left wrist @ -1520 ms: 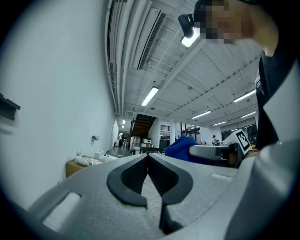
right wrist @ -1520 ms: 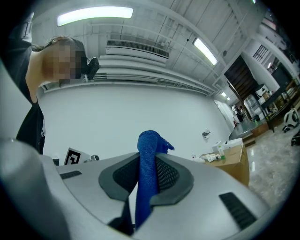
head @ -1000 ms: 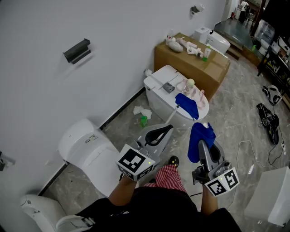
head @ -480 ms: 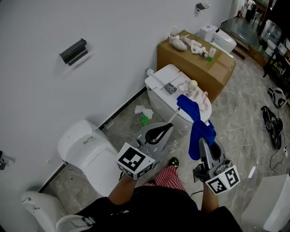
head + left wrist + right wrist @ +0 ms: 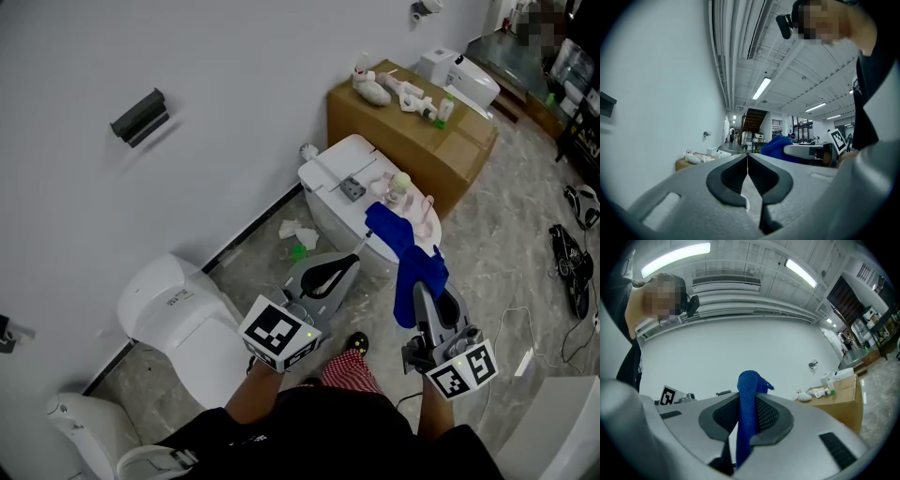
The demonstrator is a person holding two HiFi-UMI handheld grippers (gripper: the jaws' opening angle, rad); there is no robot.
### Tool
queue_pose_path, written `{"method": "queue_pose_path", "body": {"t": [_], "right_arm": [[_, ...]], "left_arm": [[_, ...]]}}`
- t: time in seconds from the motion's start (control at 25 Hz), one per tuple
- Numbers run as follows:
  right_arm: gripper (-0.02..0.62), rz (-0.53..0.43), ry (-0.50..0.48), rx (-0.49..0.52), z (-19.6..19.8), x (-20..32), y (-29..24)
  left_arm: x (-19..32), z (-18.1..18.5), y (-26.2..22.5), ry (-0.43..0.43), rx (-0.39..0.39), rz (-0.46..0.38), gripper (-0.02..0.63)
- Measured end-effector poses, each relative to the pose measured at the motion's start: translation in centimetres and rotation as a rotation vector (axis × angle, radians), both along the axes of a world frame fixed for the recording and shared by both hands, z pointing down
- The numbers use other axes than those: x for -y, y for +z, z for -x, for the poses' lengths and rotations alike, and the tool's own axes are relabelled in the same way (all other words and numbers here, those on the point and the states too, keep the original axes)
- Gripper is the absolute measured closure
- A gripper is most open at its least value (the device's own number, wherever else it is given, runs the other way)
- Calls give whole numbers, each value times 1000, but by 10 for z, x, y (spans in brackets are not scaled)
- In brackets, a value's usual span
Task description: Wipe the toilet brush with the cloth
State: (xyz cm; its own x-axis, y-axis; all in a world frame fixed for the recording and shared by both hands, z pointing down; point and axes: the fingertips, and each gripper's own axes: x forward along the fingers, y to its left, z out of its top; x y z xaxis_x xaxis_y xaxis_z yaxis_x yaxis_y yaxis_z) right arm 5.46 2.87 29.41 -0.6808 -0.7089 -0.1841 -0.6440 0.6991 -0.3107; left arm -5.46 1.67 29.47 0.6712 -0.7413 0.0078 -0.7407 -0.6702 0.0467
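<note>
Left gripper (image 5: 353, 262) is clenched, jaw tips meeting in the left gripper view (image 5: 748, 157), pinching the thin white handle of the toilet brush (image 5: 363, 240). In the head view the handle sticks out from the tips up and to the right, toward the white toilet (image 5: 328, 161). The far end of the brush is covered by the blue cloth (image 5: 418, 274), so the head can't be made out. Right gripper (image 5: 419, 291) is grasping the cloth: the right gripper view shows the jaws (image 5: 749, 401) closed on a bunched blue strip (image 5: 750, 380) that rises past the tips. From there the cloth runs up and left over the brush end, in front of the toilet lid. The two grippers are near each other, side by side, both held above the floor. Cloth also shows at right in the left gripper view (image 5: 776, 143). A cardboard box (image 5: 417, 141) sits behind the toilet against the wall.
</note>
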Motion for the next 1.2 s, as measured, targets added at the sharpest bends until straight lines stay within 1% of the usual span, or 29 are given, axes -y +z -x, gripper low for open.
{"method": "queue_pose_path", "body": {"t": [0.24,0.44,0.68,0.92,1.12,1.2], "right_arm": [[532,14,-5,-14,-13,32,7],[533,16,-14,-25,-26,65,8],[532,33,-52,-22,-30,100,18],[534,53,-89,-8,-37,126,29],[532,68,-99,6,-52,144,41],[533,79,-103,13,-58,147,47]], "left_arm": [[34,-10,1,-12,-18,-5,598],[63,-22,1,-19,-10,-10,598],[92,-24,12,-52,4,9,598],[112,-39,13,-35,-2,-15,598],[130,-56,25,-36,41,3,598],[133,-61,30,-51,55,8,598]]}}
